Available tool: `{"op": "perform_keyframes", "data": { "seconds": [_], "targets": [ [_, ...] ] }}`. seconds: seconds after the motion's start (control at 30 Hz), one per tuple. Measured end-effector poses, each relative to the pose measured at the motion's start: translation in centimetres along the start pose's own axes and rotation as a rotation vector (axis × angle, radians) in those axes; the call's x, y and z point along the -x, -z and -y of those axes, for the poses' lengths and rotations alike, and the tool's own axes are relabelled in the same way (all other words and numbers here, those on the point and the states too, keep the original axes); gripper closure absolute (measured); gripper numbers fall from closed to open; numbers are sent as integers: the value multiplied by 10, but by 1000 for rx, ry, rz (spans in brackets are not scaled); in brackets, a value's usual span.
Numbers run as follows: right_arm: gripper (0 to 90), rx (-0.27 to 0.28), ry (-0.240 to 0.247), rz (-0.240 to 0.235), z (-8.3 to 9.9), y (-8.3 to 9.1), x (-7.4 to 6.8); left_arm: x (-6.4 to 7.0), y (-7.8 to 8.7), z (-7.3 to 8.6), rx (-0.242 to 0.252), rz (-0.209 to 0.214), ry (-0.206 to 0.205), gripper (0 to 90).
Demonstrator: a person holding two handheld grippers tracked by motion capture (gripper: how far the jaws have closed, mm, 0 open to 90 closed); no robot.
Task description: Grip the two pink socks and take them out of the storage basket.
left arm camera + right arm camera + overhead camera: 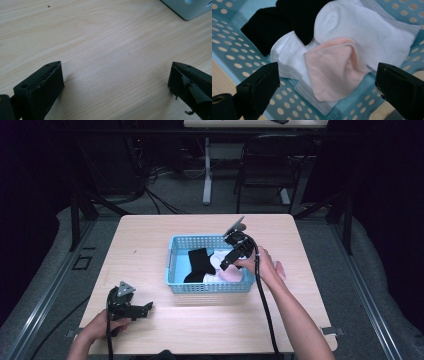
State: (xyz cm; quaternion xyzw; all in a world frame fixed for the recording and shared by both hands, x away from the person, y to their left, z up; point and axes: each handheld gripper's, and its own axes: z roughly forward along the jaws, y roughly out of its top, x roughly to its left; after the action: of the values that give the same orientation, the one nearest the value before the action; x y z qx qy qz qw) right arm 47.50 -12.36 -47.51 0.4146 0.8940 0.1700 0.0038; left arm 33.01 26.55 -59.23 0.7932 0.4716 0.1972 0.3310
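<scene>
A light blue perforated basket (pixel 172 262) stands in the middle of the wooden table (pixel 150 232). It holds a black sock (pixel 199 261), white socks (pixel 218 260) and a pink sock (pixel 233 275). My right gripper (pixel 223 266) hangs open just above the basket's right half. In the right gripper view the pink sock (pixel 332 67) lies on the white socks (pixel 367 32), between and beyond the wide-apart jaws, with the black sock (pixel 279 20) behind. My left gripper (pixel 148 307) rests open near the table's front left, over bare wood (pixel 105 62).
Another pink piece (pixel 281 269) lies on the table right of the basket, partly behind the right hand. A basket corner (pixel 190 8) shows at the top right of the left gripper view. A chair (pixel 272 165) and a desk leg (pixel 207 175) stand beyond the table.
</scene>
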Motion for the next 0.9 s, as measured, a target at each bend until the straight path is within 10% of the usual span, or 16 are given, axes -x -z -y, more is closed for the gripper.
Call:
{"op": "perform_keyframes", "data": {
  "seconds": [0.5, 0.9],
  "targets": [
    [338, -95, -10, 49, -2, -34, 5, 0, 0, 0, 0, 0, 0, 0],
    [756, -132, 5, 98, 2, -45, 7, 0, 0, 0, 0, 0, 0, 0]
  ]
}}
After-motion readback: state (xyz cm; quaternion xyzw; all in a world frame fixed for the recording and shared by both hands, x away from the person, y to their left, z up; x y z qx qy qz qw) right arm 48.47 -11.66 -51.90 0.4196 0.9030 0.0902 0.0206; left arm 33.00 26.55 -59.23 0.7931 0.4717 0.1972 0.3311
